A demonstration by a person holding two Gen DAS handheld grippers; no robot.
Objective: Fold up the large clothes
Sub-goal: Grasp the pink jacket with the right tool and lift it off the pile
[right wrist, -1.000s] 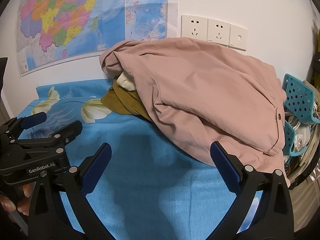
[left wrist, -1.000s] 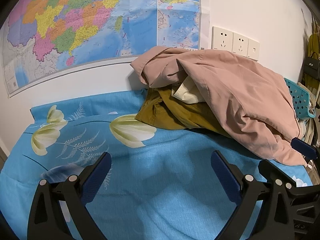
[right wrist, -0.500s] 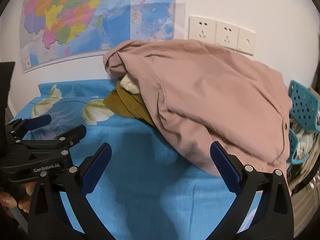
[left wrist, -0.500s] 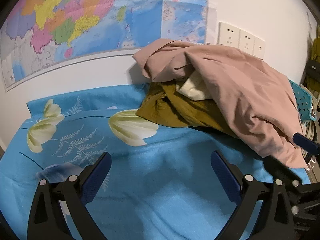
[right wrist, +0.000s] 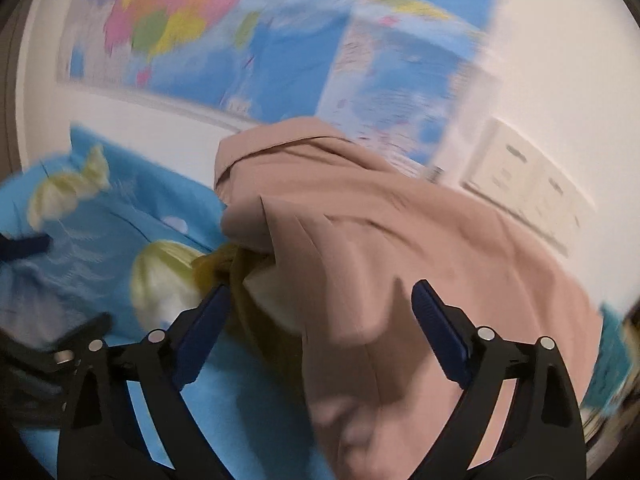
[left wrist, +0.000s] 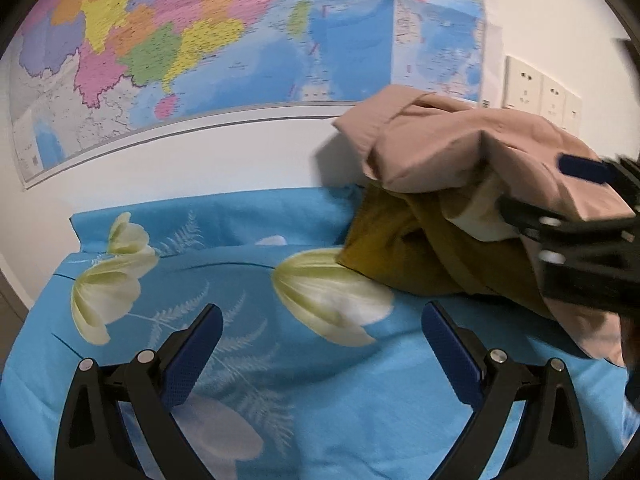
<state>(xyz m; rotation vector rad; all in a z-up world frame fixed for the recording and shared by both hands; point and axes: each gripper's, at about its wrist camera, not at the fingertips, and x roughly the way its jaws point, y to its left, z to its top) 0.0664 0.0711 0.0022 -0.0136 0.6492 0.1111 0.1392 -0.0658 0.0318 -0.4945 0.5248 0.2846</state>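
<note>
A pile of clothes lies against the wall on a blue flowered sheet (left wrist: 280, 380). A pink garment (left wrist: 460, 148) covers a mustard-brown one (left wrist: 400, 248) and a bit of cream cloth (left wrist: 480, 220). My left gripper (left wrist: 320, 344) is open and empty above the sheet, left of the pile. My right gripper (right wrist: 320, 312) is open, its jaws wide over the pink garment (right wrist: 380, 248), with the brown garment (right wrist: 256, 312) by its left finger. The right gripper also shows in the left wrist view (left wrist: 540, 196), in front of the pile.
A large map (left wrist: 200, 40) hangs on the white wall. Wall sockets (left wrist: 540, 88) sit right of the map. A teal basket (right wrist: 612, 356) shows at the right edge of the blurred right wrist view.
My right gripper has moved forward and left, close over the pile, and its view is now blurred. My left gripper has shifted left, so the pile sits further right.
</note>
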